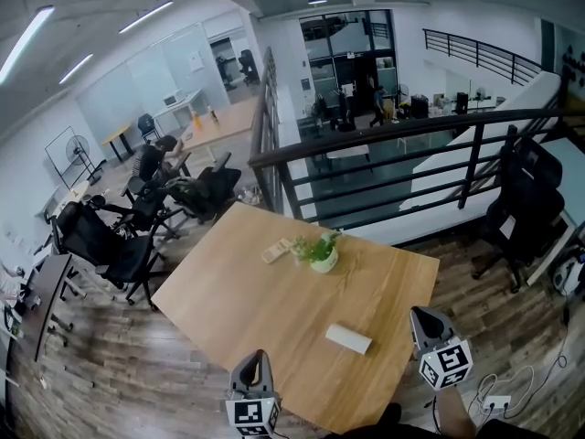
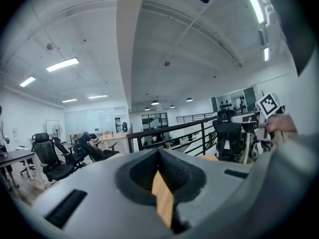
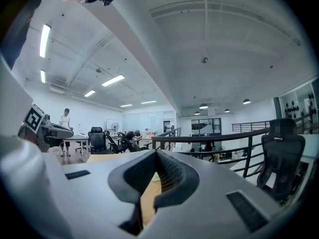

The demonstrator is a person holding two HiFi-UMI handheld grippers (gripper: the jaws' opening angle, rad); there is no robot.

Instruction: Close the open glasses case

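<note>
**Operator:** Table [image 1: 274,309] surface?
**Technician:** Light wood, fine grain, smooth, low sheen.
**Operator:** Glasses case [image 1: 348,338]?
**Technician:** Pale, smooth, matt shell; the material cannot be told.
**Operator:** Left gripper [image 2: 159,151] and right gripper [image 3: 157,153]?
**Technician:** Grey moulded plastic, matt, with smooth outer faces. The inner pads [image 3: 169,173] are dark and finely ribbed. Each marker cube [image 1: 445,362] carries flat black-and-white print.
**Operator:** Floor [image 1: 101,364]?
**Technician:** Dark wood-look planks, streaked grain, slight gloss.
**Operator:** Railing [image 1: 384,137]?
**Technician:** Black painted metal, smooth, satin.
**Operator:** Office chairs [image 1: 526,199]?
**Technician:** Black, matt cloth or mesh upholstery.
**Operator:** Plant pot [image 1: 323,263]?
**Technician:** White, smooth, faintly glossy.
</note>
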